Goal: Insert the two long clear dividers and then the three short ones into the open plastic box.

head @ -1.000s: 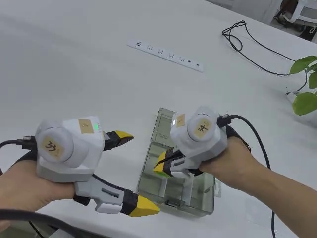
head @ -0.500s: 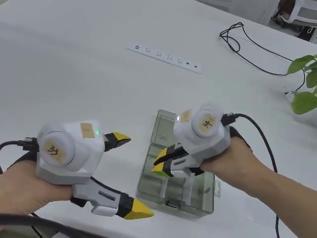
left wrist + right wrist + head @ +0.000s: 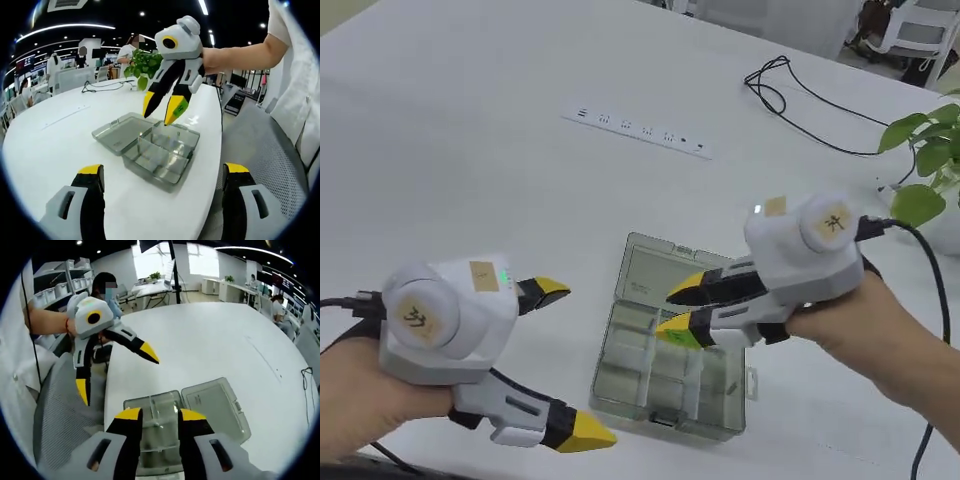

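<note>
White desk (image 3: 470, 130) in a bright open-plan office with ceiling lights, shelves and distant people. Both tools are held above its near edge.

Left tool (image 3: 572, 362): jaws spread wide, nothing between them, touching nothing. It hovers just left of the box (image 3: 604, 372), with its yellow tips aimed toward it.

Right tool (image 3: 675, 313): jaws parted by a narrow gap, holding nothing. It hangs over the box, tips pointing down and to the left, apart from the plastic. In the right gripper view the box shows through the gap between its jaws.

Box: clear, greyish plastic, flat on the desk between the two tools, its lid (image 3: 655, 268) folded open and lying flat on the far side. Clear dividers (image 3: 650, 365) stand upright inside the base and split it into compartments; the exact count is hard to tell.

Farther back lie a white power strip (image 3: 640, 128) and a looped black cable (image 3: 772, 88). A green plant (image 3: 920, 160) stands at the right edge.
</note>
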The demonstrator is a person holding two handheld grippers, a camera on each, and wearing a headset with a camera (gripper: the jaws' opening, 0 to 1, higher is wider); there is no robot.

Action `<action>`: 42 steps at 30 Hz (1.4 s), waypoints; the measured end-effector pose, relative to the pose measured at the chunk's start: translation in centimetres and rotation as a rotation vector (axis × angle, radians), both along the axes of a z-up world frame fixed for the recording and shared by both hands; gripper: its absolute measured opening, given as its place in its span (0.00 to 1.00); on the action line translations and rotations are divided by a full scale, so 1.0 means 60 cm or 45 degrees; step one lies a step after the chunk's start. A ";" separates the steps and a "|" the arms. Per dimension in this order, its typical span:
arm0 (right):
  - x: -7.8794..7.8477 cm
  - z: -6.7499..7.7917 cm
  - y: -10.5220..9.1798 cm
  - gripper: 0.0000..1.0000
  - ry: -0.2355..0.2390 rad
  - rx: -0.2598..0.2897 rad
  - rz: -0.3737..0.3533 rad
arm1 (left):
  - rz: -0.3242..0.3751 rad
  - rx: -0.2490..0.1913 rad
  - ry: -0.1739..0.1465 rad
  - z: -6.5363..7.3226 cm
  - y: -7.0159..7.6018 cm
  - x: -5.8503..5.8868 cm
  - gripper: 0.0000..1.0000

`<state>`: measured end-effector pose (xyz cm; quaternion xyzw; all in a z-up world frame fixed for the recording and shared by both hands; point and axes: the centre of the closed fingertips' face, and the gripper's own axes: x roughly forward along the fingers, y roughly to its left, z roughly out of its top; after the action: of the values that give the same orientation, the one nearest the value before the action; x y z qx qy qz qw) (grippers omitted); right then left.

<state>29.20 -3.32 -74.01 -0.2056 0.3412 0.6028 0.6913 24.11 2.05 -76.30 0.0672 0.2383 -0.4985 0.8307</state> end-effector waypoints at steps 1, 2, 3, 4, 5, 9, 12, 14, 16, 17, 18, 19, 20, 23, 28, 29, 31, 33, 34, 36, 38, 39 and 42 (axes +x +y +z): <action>0.002 0.004 -0.011 0.30 0.000 0.004 -0.017 | -0.001 0.005 -0.002 0.000 0.000 0.000 1.00; 0.003 0.007 -0.017 0.30 0.000 0.008 -0.031 | -0.002 0.007 -0.002 0.001 0.000 0.000 1.00; 0.003 0.009 -0.024 0.31 -0.001 0.012 -0.043 | -0.001 0.008 -0.003 0.002 0.000 0.001 1.00; 0.004 0.010 -0.035 0.31 -0.002 0.013 -0.059 | 0.002 0.007 -0.004 0.004 0.000 0.002 1.00; 0.004 0.010 -0.038 0.32 -0.001 0.013 -0.063 | 0.003 0.007 -0.005 0.004 0.001 0.003 1.00; -0.001 0.009 -0.076 0.36 -0.004 0.003 -0.117 | 0.002 0.008 -0.014 0.009 0.001 0.004 1.00; -0.006 0.004 -0.111 0.37 0.008 -0.009 -0.150 | -0.002 0.012 -0.017 0.012 0.001 0.004 1.00; -0.009 0.000 -0.130 0.37 0.011 -0.025 -0.165 | -0.003 0.016 -0.019 0.012 0.001 0.004 1.00; -0.012 -0.006 -0.152 0.39 0.017 -0.043 -0.187 | -0.005 0.016 -0.020 0.013 -0.001 0.004 1.00; -0.014 -0.010 -0.164 0.40 0.022 -0.053 -0.201 | -0.009 0.016 -0.020 0.014 -0.002 0.003 1.00; -0.016 -0.013 -0.172 0.42 0.026 -0.058 -0.206 | -0.012 0.016 -0.021 0.014 -0.004 0.002 1.00; -0.019 -0.017 -0.179 0.43 0.030 -0.065 -0.208 | -0.014 0.017 -0.020 0.014 -0.005 0.000 1.00; -0.023 -0.023 -0.190 0.44 0.036 -0.074 -0.205 | -0.020 0.020 -0.021 0.015 -0.006 -0.002 1.00; -0.032 -0.039 -0.215 0.47 0.071 -0.087 -0.231 | -0.026 0.024 -0.023 0.016 -0.005 -0.003 1.00; -0.040 -0.068 -0.253 0.49 0.093 -0.173 -0.228 | -0.018 0.022 -0.023 0.018 -0.003 -0.002 1.00; -0.040 -0.074 -0.257 0.50 0.099 -0.177 -0.228 | -0.016 0.023 -0.022 0.018 -0.002 -0.002 1.00; -0.040 -0.085 -0.267 0.50 0.110 -0.194 -0.230 | -0.008 0.020 -0.022 0.020 0.000 -0.001 1.00; -0.041 -0.097 -0.280 0.49 0.096 -0.247 -0.196 | -0.003 0.017 -0.020 0.020 0.001 -0.001 1.00; -0.041 -0.105 -0.289 0.49 0.084 -0.279 -0.177 | -0.006 0.023 -0.019 0.018 0.003 -0.001 1.00; -0.040 -0.116 -0.301 0.49 0.069 -0.321 -0.131 | -0.006 0.027 -0.016 0.016 0.003 -0.002 1.00; -0.040 -0.128 -0.316 0.48 0.060 -0.375 -0.091 | -0.001 0.022 -0.013 0.016 0.004 -0.002 1.00; -0.041 -0.133 -0.321 0.48 0.061 -0.394 -0.073 | 0.003 0.020 -0.012 0.016 0.004 -0.001 1.00; -0.042 -0.149 -0.340 0.47 0.036 -0.483 0.007 | 0.002 0.019 -0.010 0.015 0.003 -0.001 1.00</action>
<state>26.69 -23.75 -82.95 -0.3248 0.4579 0.5322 0.6337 24.03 2.23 -75.41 0.0750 0.2389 -0.4957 0.8316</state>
